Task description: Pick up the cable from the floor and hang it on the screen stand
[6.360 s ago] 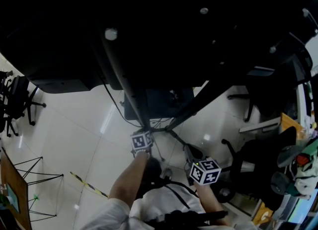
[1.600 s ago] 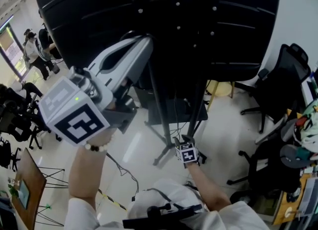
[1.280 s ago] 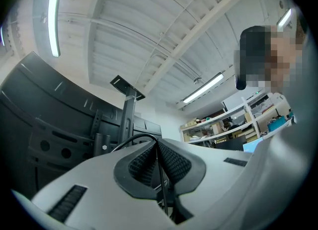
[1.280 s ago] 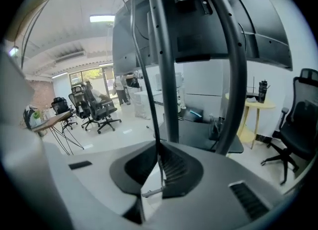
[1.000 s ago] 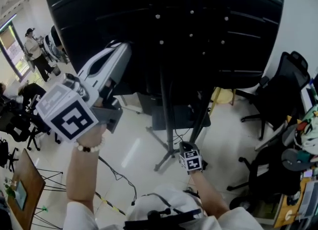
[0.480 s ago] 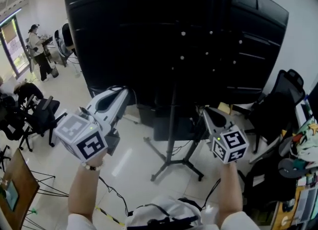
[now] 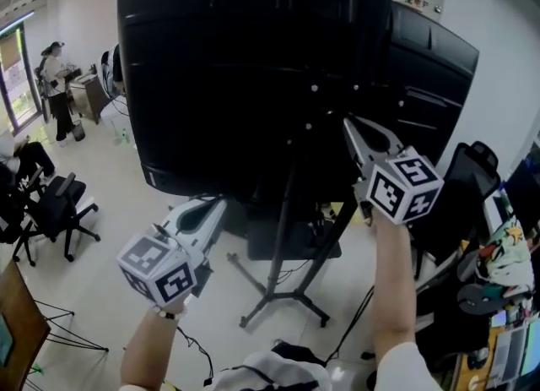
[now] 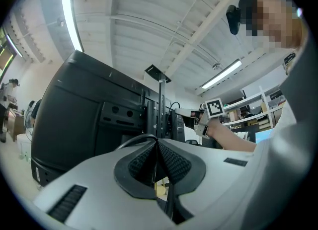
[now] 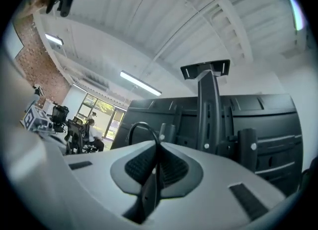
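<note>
A thin black cable (image 8: 130, 142) is pinched in my left gripper (image 8: 158, 142), which is shut on it; a short loop pokes out past the tips. My right gripper (image 9: 158, 147) is shut on the cable (image 9: 141, 126) too. In the head view the right gripper (image 7: 348, 121) is raised against the back of the big black screen (image 7: 228, 77), and the cable (image 7: 353, 323) trails down toward the floor. The left gripper (image 7: 221, 203) is lower, left of the stand's pole (image 7: 283, 237). The stand's column (image 9: 208, 105) rises close ahead of the right gripper.
The stand's legs (image 7: 278, 301) spread over the white floor. Office chairs stand at the left (image 7: 55, 203) and right (image 7: 468, 178). A cluttered desk (image 7: 506, 263) is at the far right. A person (image 7: 52, 85) stands far left by the windows.
My right gripper has risen from waist height up to the screen's back, taking the cable with it. The left gripper has dropped a little lower and stays shut.
</note>
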`<state>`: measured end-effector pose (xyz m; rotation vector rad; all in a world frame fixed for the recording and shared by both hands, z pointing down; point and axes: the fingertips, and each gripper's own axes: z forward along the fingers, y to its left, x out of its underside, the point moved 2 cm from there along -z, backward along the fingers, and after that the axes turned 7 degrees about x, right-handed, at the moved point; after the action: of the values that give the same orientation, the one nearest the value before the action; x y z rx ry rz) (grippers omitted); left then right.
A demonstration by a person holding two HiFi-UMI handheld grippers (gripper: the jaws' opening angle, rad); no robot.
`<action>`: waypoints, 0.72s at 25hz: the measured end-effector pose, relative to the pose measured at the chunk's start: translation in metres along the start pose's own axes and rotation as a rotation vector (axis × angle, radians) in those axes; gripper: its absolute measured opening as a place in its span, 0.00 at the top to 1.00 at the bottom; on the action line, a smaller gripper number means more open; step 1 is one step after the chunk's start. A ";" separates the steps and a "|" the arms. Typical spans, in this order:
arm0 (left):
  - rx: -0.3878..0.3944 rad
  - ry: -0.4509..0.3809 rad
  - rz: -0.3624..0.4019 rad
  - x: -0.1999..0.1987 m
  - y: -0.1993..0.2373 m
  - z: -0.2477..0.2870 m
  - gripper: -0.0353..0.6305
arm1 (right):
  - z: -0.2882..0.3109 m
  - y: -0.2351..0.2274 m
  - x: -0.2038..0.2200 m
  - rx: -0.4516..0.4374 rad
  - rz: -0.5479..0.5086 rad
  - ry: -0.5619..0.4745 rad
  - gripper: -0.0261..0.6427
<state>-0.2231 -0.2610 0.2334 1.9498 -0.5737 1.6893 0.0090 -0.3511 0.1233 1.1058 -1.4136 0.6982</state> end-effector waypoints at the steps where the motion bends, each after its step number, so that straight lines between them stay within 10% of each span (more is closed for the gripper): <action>1: -0.016 -0.006 0.005 0.001 0.003 0.001 0.94 | 0.010 -0.006 -0.008 0.005 0.013 -0.010 0.92; 8: -0.121 0.027 0.036 0.006 0.034 0.005 0.94 | 0.077 -0.025 -0.043 0.046 0.067 -0.016 0.92; 18: -0.219 -0.035 0.030 -0.011 0.063 -0.026 0.94 | 0.137 -0.043 -0.078 0.188 -0.258 0.219 0.92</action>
<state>-0.2832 -0.2947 0.2309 1.8245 -0.7703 1.5416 -0.0148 -0.4723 0.0170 1.2893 -1.0141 0.7502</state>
